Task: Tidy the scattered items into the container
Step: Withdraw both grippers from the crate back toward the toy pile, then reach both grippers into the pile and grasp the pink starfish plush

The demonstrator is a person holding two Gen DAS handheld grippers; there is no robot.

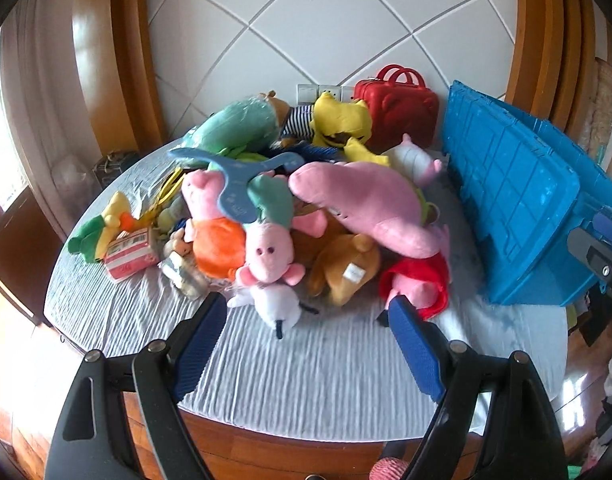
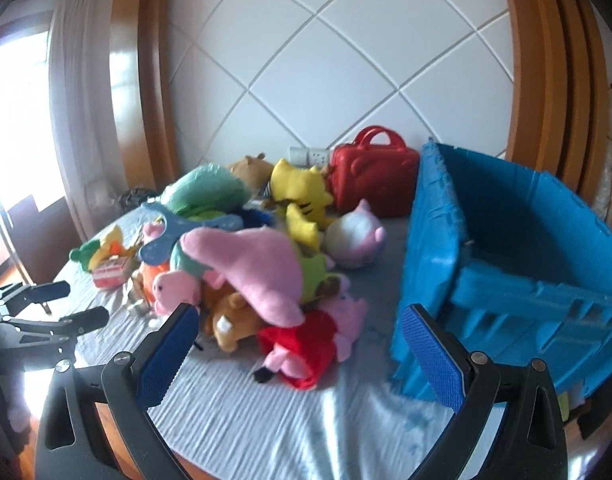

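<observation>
Bed: a bed point(image 1: 306, 372) with a pale ribbed cover carries everything; its near half is bare, the toys crowd the far half.
Container: the blue crate point(image 2: 517, 248) stands on the right of the bed, open at the top; the part of its inside that shows looks empty.
Toy heap: a pile of soft toys lies left of the crate, just beside it, none of it in the crate.
Largest toy: a long pink plush point(image 1: 361, 204) lies across the top of the heap.
Far items: a red toy case point(image 1: 397, 110) stands against the wall, a yellow plush point(image 1: 339, 120) and a green plush point(image 1: 236, 126) to its left.
Near items: a pink pig plush point(image 1: 268, 256), a brown bear point(image 1: 345, 270) and a red-clad pig point(image 2: 302, 346) lie along the near edge.
Small items: a blue hanger point(image 1: 242, 184) rests on the heap; a small red-and-white box point(image 1: 128, 258) lies at the left.
Left claw: the left claw point(image 1: 307, 312) is released, nothing between its pads, hovering just short of the pink pig.
Right claw: the right claw point(image 2: 300, 320) is released and empty, near the red-clad pig.
Progress: by my reading nothing is tidied yet; every toy is left to move.
</observation>
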